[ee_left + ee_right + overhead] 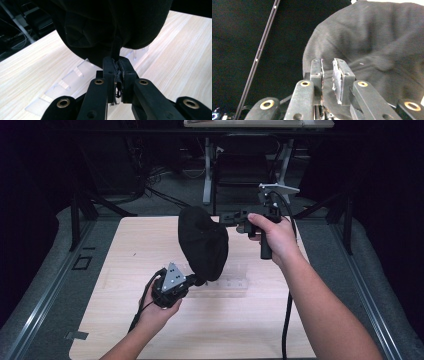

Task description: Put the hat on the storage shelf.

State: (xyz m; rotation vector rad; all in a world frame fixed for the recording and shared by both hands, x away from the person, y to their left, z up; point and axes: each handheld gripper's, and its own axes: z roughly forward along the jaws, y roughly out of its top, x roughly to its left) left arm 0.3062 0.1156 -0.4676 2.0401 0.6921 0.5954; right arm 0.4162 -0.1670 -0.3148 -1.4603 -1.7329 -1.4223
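while both grippers grip it, the black cloth [202, 242] hangs above the table [115, 320]

- The table [150, 250] has a light wood-grain top with a smooth, low-sheen finish.
- The black cloth item [202, 242] is a soft, matt fabric; it looks slightly fuzzy in the right gripper view and hangs in folds.
- The clear rack [72, 77] on the table is transparent plastic, glossy at its edges.
- The left gripper [117, 75] has matt black plastic jaws with brass-coloured metal rivets; its pad edges are rough and frayed.
- The right gripper [327, 75] has the same matt black jaws, with worn, scuffed pad faces.
- The grey plate [174, 276] on the left gripper is flat and matt.
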